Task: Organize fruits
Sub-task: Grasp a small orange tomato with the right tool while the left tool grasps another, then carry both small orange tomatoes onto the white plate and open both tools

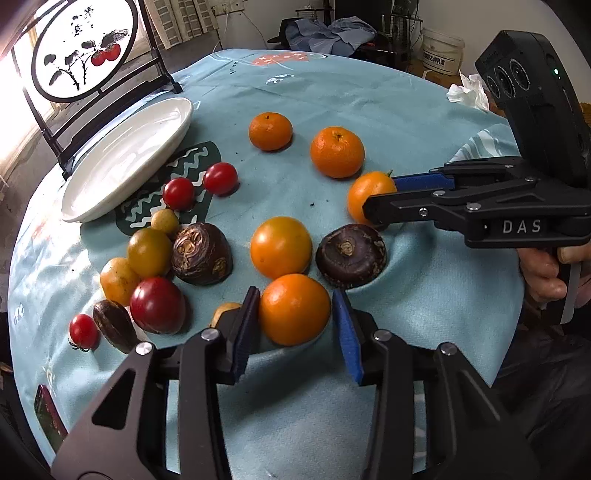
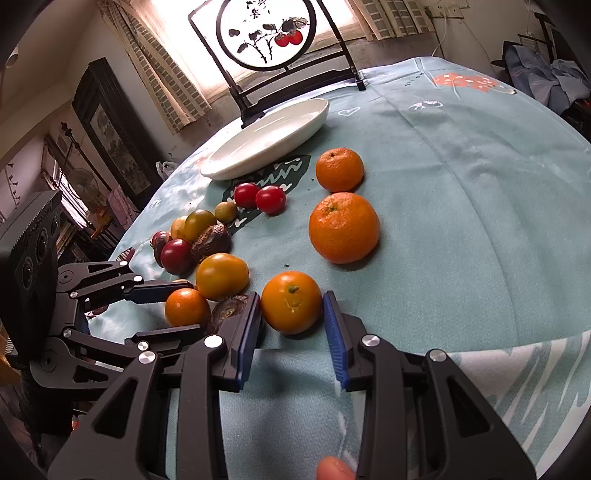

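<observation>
Item: fruit-sorting, pick-up step, both hands engaged.

Left tongs [image 1: 295, 325]: blue pads set either side of a small orange fruit [image 1: 294, 309] near the table's front edge; the left pad touches it, the right pad shows a sliver of gap, so the grip looks not quite made.

Right tongs [image 2: 291, 325]: closed round an orange fruit with a green stem mark [image 2: 291, 302], also toward the front edge, pads against its sides.

Next move, by judgement: finish the left squeeze, lift both fruits clear without nudging the dark brown round piece [image 1: 351, 255] lying between them, and carry them to the white plate [image 1: 92, 199], which holds nothing.

Further back: a large yellow-orange fruit [image 1: 280, 246]; a cluster of red, yellow and brown pieces toward the left edge; two cherry tomatoes [image 1: 199, 186]; two mandarins [image 1: 337, 151] mid-table.

Surface: table under a pale blue printed cloth [image 1: 369, 99], creased at the front.

Far edge: round painted screen on a dark stand [image 2: 266, 33]; window, clothes, white bucket beyond.
</observation>
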{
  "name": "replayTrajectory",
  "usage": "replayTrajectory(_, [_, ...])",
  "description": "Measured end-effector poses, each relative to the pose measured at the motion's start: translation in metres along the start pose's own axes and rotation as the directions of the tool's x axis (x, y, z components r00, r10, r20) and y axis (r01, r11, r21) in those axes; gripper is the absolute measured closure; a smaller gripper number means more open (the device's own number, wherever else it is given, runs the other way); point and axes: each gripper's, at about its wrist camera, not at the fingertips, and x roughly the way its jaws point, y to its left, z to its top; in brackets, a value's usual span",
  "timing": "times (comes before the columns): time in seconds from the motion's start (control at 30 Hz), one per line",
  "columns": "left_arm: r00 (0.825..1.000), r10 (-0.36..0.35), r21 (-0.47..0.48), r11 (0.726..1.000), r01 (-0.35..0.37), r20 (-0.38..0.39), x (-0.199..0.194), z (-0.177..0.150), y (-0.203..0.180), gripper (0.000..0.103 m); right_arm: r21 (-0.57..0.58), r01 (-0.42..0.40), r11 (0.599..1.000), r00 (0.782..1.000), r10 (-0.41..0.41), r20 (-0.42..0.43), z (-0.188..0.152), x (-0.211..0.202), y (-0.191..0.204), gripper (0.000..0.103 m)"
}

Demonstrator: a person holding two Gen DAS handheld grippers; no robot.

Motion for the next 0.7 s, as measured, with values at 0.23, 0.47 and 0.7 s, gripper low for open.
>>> replayTrajectory(0.23, [0.996,-0.067,-0.092,0.993,0.073,0.062,-0.011,-0.012,0.012,0.064,-0.033,0.005,0.999,1.0,-0.005,0.017,-0.002,-0.002,0.005,0.067])
replayTrajectory(0.47, [0.985,-0.106,-0.163,0.978,0.128,0.139,-0.025,-0.022,0.027,0.064,-0.069,0.044,0.997,0.998,-0.042,0.036,-0.003,-0.005,0.011,0.067])
replayTrajectory(0.7, [0.968,-0.116,-0.261,0.95,0.174,0.224,-0.039,-0.017,0.068,0.064,-0.082,0.011,0.997,0.999,-0.007,0.05,0.018,-0.008,0.022,0.067])
